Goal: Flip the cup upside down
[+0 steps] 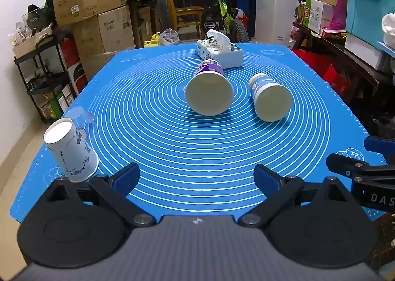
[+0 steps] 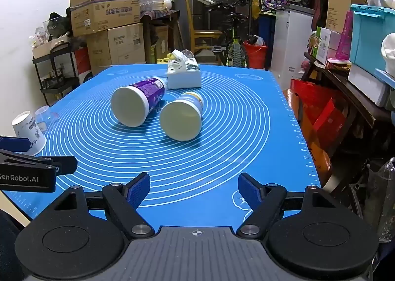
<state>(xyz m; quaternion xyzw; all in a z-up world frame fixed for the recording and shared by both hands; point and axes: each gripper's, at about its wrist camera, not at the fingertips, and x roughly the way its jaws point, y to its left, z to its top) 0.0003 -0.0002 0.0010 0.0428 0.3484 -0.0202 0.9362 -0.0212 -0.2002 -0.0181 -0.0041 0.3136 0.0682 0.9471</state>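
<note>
A purple paper cup (image 1: 209, 88) lies on its side mid-mat, its mouth facing me; it also shows in the right wrist view (image 2: 138, 105). A blue-and-white paper cup (image 1: 269, 97) lies on its side to its right, also in the right wrist view (image 2: 182, 118). A white printed cup (image 1: 70, 150) stands upside down at the mat's left edge, also in the right wrist view (image 2: 28, 131). My left gripper (image 1: 196, 178) is open and empty near the mat's front edge. My right gripper (image 2: 193, 190) is open and empty, beside it on the right.
A tissue box (image 1: 219, 52) stands behind the cups on the blue mat (image 1: 172, 157). A clear glass (image 1: 85, 120) sits upside down behind the white cup. Boxes, a shelf, a bicycle and storage bins surround the table.
</note>
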